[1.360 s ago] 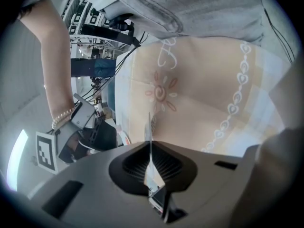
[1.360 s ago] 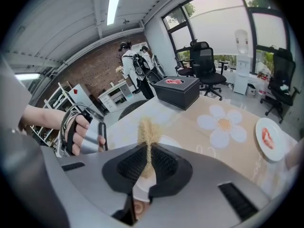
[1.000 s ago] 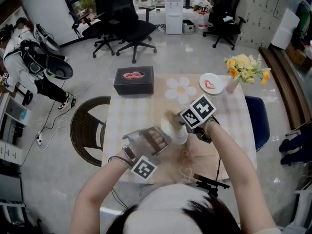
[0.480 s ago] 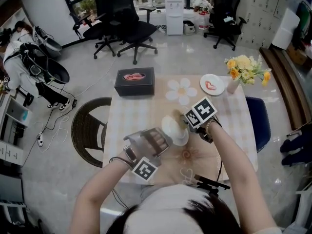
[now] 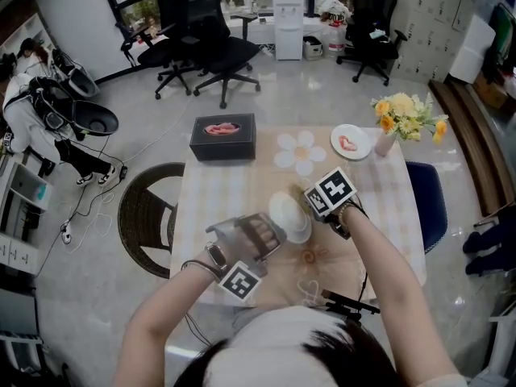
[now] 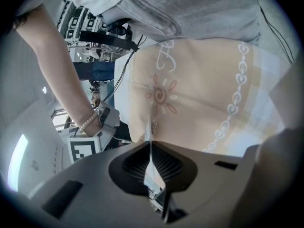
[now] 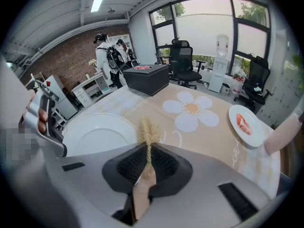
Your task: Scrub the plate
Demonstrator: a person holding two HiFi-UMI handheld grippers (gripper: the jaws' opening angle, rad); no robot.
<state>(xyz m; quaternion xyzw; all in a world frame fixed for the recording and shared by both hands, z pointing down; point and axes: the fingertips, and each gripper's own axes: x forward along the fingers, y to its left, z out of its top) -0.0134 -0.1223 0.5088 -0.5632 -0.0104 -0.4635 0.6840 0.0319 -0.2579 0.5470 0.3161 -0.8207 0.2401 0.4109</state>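
My left tongs [image 6: 151, 152] are clamped on the rim of the white plate [image 5: 287, 214]. It sits near the middle of the table [image 5: 226, 190], in front of me, and looks tipped up on a slant. The plate is plain, glossy and round, with a shallow well and no marks that I can see. My right tongs [image 7: 148, 161] are shut on the pale wooden handle of a brush [image 7: 148, 131]. Its straw-coloured bristles stand at the plate's right edge, but I cannot tell whether they touch it.

The table wears a beige checked cloth. Left of the plate, off the table, stands a wicker chair [image 5: 145, 216]. Behind the plate to the left is a black box [image 5: 222, 135] with something pink on its lid. Straight behind the plate lies a daisy mat [image 5: 299, 149]. Behind the plate to the right are a small plate [image 5: 351, 139] with a pink morsel on it and a vase [image 5: 385, 139] of yellow flowers. Right of the plate a blue chair [image 5: 429, 200] is tucked against the table. Well behind the plate, on pale shiny floor, are black office chairs [image 5: 201, 31] and a water dispenser [image 5: 288, 10].

My left gripper view shows the plate only edge-on, as a thin line, with hearts and a spiral sun printed on the cloth. My right gripper view alone shows the plate's clean face, a brick wall [image 7: 76, 56] and people [image 7: 108, 58] standing by it.
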